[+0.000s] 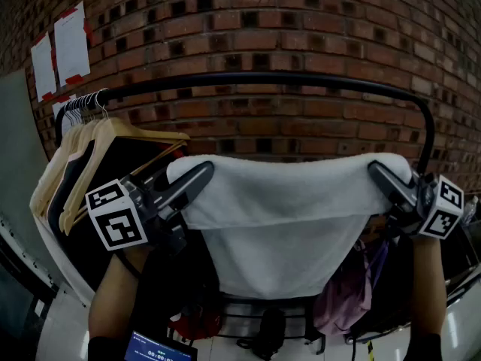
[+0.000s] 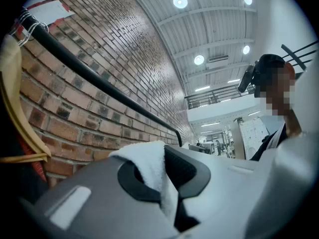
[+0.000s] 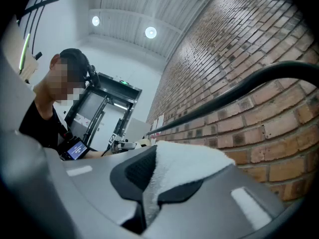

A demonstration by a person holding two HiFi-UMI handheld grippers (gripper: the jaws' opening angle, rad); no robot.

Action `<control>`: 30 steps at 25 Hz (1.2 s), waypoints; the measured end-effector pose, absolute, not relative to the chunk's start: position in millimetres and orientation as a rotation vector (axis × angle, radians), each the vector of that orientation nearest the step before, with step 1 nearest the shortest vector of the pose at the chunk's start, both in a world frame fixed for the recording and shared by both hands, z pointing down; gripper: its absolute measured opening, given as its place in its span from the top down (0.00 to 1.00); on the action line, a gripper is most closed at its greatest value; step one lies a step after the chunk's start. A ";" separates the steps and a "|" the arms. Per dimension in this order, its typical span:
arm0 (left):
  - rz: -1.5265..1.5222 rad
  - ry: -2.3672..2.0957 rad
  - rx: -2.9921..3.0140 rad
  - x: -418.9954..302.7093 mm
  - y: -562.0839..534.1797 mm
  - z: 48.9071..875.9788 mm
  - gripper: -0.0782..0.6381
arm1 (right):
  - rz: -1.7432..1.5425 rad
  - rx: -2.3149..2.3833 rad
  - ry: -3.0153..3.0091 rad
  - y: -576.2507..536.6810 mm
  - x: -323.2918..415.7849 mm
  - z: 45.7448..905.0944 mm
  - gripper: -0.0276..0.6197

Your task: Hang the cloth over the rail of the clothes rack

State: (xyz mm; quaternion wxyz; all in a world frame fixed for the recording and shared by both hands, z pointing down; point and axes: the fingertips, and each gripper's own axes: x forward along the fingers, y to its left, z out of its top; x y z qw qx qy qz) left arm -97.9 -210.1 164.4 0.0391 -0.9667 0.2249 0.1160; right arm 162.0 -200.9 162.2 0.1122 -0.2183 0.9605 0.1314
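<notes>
A white cloth point(image 1: 282, 201) is stretched between both grippers, below the black rail point(image 1: 263, 79) of the clothes rack and in front of the brick wall. My left gripper point(image 1: 201, 173) is shut on the cloth's left top corner. My right gripper point(image 1: 376, 171) is shut on the right top corner. The cloth's lower part hangs down between them. In the left gripper view the cloth point(image 2: 149, 166) is pinched between the jaws, with the rail point(image 2: 99, 78) running above. In the right gripper view the cloth point(image 3: 184, 166) is clamped likewise, under the rail point(image 3: 239, 91).
Wooden hangers with garments point(image 1: 98, 156) crowd the rail's left end. Papers point(image 1: 64, 47) are taped to the brick wall. Purple clothing point(image 1: 349, 284) hangs low at the right. A person's head shows in both gripper views.
</notes>
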 end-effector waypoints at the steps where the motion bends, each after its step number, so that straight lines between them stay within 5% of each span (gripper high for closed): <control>1: 0.357 0.689 -2.967 -97.8 -209.4 165.2 0.85 | 0.382 -0.643 2.820 -200.1 162.5 163.3 0.94; 12: 0.346 0.653 -2.924 -97.3 -198.4 135.2 0.85 | 0.432 -0.632 2.817 -193.4 169.4 142.5 0.94; 30: 0.508 0.727 -2.625 -121.2 -227.3 -100.6 0.85 | 0.977 -0.714 2.703 -204.3 152.7 -92.1 0.94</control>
